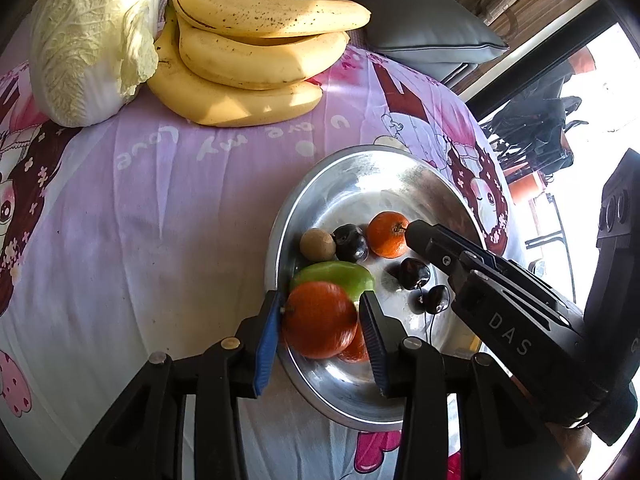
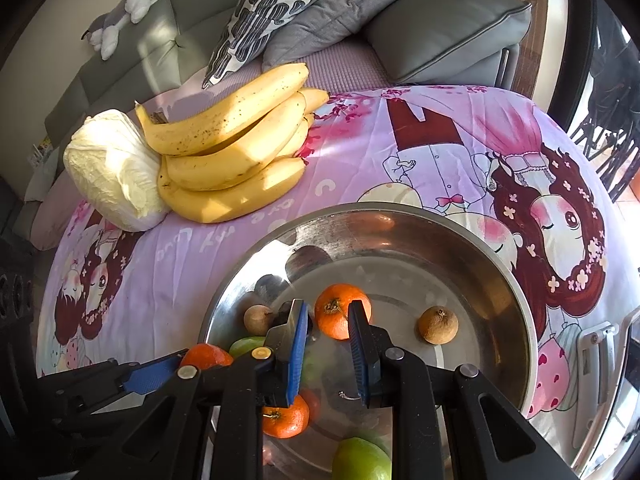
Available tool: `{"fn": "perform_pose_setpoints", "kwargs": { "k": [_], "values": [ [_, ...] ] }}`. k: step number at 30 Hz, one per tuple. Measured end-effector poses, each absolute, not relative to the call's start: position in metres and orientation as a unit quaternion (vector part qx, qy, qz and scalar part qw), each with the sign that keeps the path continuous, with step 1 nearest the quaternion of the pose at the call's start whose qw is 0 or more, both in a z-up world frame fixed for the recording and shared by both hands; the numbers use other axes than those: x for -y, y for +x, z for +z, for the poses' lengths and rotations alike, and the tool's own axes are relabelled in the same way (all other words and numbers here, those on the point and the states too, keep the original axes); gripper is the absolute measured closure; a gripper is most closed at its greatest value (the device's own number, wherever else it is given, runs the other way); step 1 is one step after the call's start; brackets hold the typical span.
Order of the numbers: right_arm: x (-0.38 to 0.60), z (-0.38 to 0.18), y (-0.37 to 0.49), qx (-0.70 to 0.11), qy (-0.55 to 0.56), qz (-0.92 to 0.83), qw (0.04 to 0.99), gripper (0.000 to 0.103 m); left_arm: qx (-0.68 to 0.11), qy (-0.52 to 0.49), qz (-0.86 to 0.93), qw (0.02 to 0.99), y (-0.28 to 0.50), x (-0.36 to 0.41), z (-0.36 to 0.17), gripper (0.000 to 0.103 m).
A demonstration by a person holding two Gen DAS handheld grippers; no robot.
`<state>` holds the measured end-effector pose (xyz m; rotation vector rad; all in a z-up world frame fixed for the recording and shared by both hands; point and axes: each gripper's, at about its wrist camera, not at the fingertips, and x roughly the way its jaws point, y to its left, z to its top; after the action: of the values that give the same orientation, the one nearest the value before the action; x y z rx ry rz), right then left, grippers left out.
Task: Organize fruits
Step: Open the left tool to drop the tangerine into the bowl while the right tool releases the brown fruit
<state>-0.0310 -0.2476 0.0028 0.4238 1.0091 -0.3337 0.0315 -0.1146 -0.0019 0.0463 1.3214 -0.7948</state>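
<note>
Left gripper [image 1: 320, 320]: closed on an orange mandarin [image 1: 319, 319], blue pads pressed to both its sides, over the near-left rim of the steel bowl [image 1: 352, 160].
Right gripper [image 2: 329, 350]: jaws part open, nothing between the pads. Tips hang inside the bowl, just in front of a second mandarin [image 2: 338, 314]. In the left view its fingers sit at that fruit's stem end; contact, can't tell.
Bowl contents, left view: green fruit [image 1: 340, 276] right behind the held mandarin, brown round fruit [image 1: 317, 244], dark plum [image 1: 351, 243] touching it, second mandarin beside the plum, two dark cherries [image 1: 424, 286] on stems near the right gripper's fingers. Orange patch below the held mandarin, fruit or reflection, can't tell.
Bowl contents, right view: another brown round fruit [image 2: 437, 325] alone on the right side of the bowl floor, third mandarin [image 2: 286, 416] under the left finger, green fruit [image 2: 360, 460] at the bottom edge.
Outside the bowl: banana bunch [image 1: 248, 48] on the far side of the table, touching a napa cabbage [image 1: 88, 44] on its left. Both well apart from the bowl.
Surface: pink-purple cartoon-print cloth [image 1: 160, 200].
Background: grey sofa cushions [image 2: 440, 28], patterned pillow [image 2: 272, 4], plush toy [image 2: 120, 16] on the sofa back.
</note>
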Motion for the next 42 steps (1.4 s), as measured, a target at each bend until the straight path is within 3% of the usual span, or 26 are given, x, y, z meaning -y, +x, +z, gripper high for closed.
{"fn": "perform_pose_setpoints", "kwargs": {
  "k": [10,21,25,28,30,31,33,35,39,42],
  "values": [
    [0.246,0.002,-0.030,-0.480,0.197,-0.153,0.841,0.080,-0.596,0.002,-0.352,0.722,0.040,0.104,0.003,0.062],
    [0.222,-0.004,-0.021,-0.496,0.172,-0.124,0.842,0.080,-0.575,0.032,-0.200,0.793,0.075,0.057,-0.001,0.061],
    [0.213,-0.005,-0.019,-0.499,0.163,-0.116,0.844,0.080,-0.571,0.040,-0.159,0.804,0.083,0.041,-0.003,0.047],
    [0.209,-0.005,-0.018,-0.500,0.158,-0.115,0.844,0.080,-0.568,0.059,-0.139,0.809,0.085,0.039,-0.005,0.044],
    [0.208,-0.007,-0.017,-0.503,0.155,-0.116,0.843,0.079,-0.569,0.070,-0.134,0.808,0.085,0.041,-0.009,0.034],
    [0.208,-0.008,-0.016,-0.504,0.154,-0.117,0.842,0.078,-0.568,0.075,-0.134,0.809,0.085,0.042,-0.010,0.024],
    [0.208,-0.011,-0.015,-0.508,0.151,-0.120,0.839,0.069,-0.563,0.086,-0.136,0.811,0.084,0.045,-0.012,0.021],
    [0.208,-0.012,-0.015,-0.510,0.148,-0.126,0.838,0.046,-0.558,0.095,-0.141,0.812,0.083,0.045,-0.012,0.020],
    [0.206,-0.011,-0.015,-0.509,0.143,-0.127,0.839,0.042,-0.559,0.091,-0.143,0.812,0.083,0.041,-0.014,0.015],
    [0.205,-0.012,-0.014,-0.512,0.138,-0.129,0.838,0.030,-0.562,0.089,-0.140,0.810,0.082,0.037,-0.016,0.008]
  ]
}}
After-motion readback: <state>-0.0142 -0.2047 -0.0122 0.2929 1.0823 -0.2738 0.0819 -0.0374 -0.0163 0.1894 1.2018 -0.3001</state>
